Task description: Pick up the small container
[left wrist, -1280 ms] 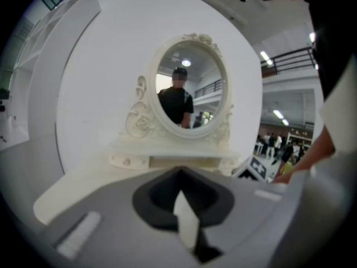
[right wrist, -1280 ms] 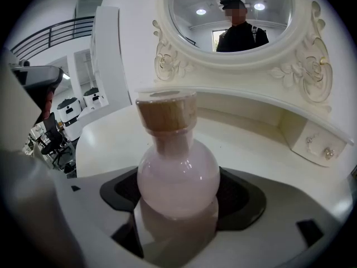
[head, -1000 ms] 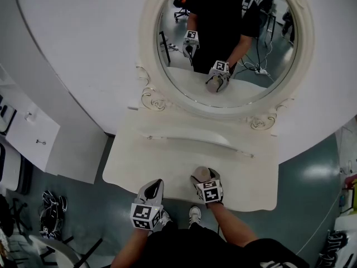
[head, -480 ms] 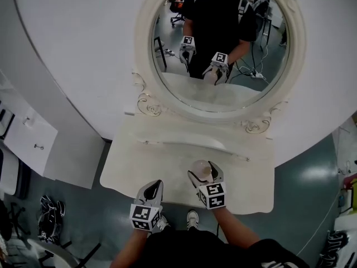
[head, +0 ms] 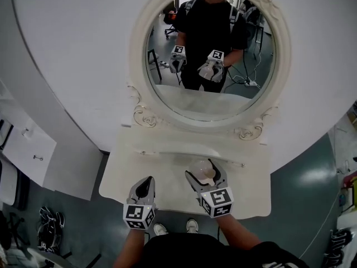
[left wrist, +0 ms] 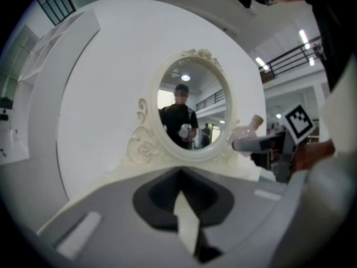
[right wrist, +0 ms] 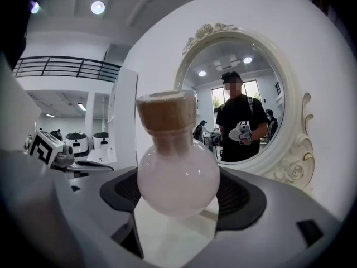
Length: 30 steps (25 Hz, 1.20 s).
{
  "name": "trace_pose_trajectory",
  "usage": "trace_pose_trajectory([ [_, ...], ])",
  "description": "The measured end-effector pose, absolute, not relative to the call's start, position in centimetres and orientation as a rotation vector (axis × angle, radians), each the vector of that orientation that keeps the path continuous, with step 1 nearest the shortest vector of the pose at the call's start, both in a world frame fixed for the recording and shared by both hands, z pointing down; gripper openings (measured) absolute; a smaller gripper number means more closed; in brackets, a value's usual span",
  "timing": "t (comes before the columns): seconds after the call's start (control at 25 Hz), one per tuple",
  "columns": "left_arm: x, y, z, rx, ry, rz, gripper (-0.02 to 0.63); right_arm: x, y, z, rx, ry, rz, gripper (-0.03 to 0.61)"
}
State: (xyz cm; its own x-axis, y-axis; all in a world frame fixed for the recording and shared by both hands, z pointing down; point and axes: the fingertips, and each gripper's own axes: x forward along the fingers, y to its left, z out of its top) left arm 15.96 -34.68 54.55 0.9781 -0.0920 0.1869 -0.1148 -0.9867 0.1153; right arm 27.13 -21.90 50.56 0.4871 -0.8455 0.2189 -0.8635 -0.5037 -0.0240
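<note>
In the head view, the right tool (head: 204, 173) is clamping the small container (head: 202, 171), a pale round flask, between its two jaws, just ahead of its own marker cube and over the white tabletop (head: 134, 169). The left tool (head: 146, 183) is hovering to the left of the right tool, apart from it, with its jaws pressed together on nothing. Ahead of both tools the oval mirror (head: 184, 96) is reflecting the flask held clear above the tabletop.

In the left gripper view, the left tool (left wrist: 187, 228) is showing its jaws together, with nothing between them. To its right, the right tool (left wrist: 245, 141) is carrying the small container (left wrist: 248, 130), and the mirror (left wrist: 192, 116) is standing straight ahead.

In the right gripper view, the right tool (right wrist: 178, 197) is gripping the round belly of the small container (right wrist: 178, 172) from both sides. The container is standing upright, its cork stopper (right wrist: 167, 113) pointing up. The mirror (right wrist: 245, 110) is lying ahead and to the right. The left tool's marker cube (right wrist: 47, 147) is showing far to the left.
</note>
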Motion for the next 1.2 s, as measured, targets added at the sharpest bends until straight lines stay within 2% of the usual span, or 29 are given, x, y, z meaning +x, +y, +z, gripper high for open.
trace_pose_trajectory([
  [0.4, 17.5, -34.8, 51.0, 3.030, -0.130, 0.160, 0.006, 26.9, -20.8, 45.9, 2.682, -1.507, 0.158, 0.357],
  [1.2, 18.1, -32.7, 49.9, 3.042, -0.028, 0.137, 0.008, 26.1, -20.8, 44.9, 2.687, -1.508, 0.077, 0.357],
])
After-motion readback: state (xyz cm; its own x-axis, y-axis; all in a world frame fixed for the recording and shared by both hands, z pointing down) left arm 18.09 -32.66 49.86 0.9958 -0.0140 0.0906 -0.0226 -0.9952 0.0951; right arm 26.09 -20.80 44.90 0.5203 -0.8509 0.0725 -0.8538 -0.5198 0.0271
